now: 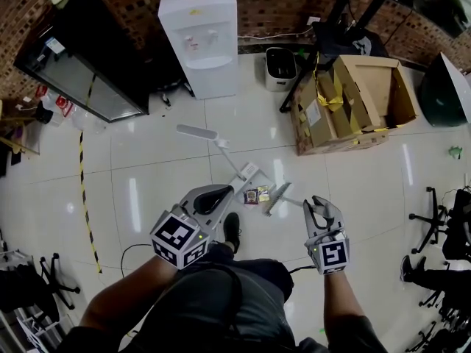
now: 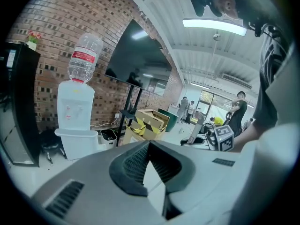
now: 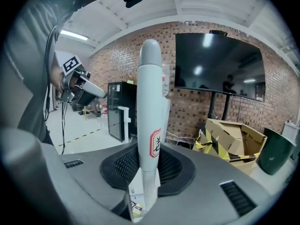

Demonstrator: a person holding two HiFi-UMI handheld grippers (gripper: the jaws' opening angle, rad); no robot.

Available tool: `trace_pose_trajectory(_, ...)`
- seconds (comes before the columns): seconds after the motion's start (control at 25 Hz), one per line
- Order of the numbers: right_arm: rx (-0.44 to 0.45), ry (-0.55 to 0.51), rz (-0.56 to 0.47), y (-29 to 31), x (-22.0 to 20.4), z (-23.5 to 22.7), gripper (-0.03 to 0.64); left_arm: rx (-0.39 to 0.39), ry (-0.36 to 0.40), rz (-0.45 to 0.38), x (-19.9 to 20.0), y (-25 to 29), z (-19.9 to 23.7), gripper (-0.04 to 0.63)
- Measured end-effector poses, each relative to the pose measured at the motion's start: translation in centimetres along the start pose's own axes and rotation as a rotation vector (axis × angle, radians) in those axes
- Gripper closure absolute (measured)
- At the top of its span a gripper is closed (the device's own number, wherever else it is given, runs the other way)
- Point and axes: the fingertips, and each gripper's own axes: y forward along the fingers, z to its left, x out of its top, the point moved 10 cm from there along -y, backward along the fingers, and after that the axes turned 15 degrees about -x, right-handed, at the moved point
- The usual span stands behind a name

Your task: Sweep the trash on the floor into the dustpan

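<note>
While both forearms stretch forward and down from the body over the floor (image 1: 147,190), the dustpan (image 1: 247,172) lies flat ahead, its long handle pointing away to the left, with nothing touching it. The right gripper (image 1: 318,210) is clenched on the white handle of the broom (image 1: 278,195), whose head rests on the floor just beside the trash (image 1: 257,195). The left gripper (image 1: 213,195) is angled toward the dustpan, its jaws pressed together on nothing.
</note>
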Motion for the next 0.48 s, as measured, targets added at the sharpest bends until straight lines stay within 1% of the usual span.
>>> trace_pose_trajectory(0.2,0.051,0.039,-0.003,2.8,-0.4,2.6,0.529,0.023,-0.004,0.0,0.2,-0.2,0.6,0.578)
trace_pose_trajectory(0.32,0.047,0.092,-0.035,5.0,0.5,4.1,0.529,0.035,-0.004,-0.003,0.4,-0.7,0.9,0.578)
trace_pose_trajectory(0.48,0.043,0.16,-0.056,6.7,1.9,4.7,0.529,0.046,-0.011,-0.009,0.4,-1.0,0.9,0.578)
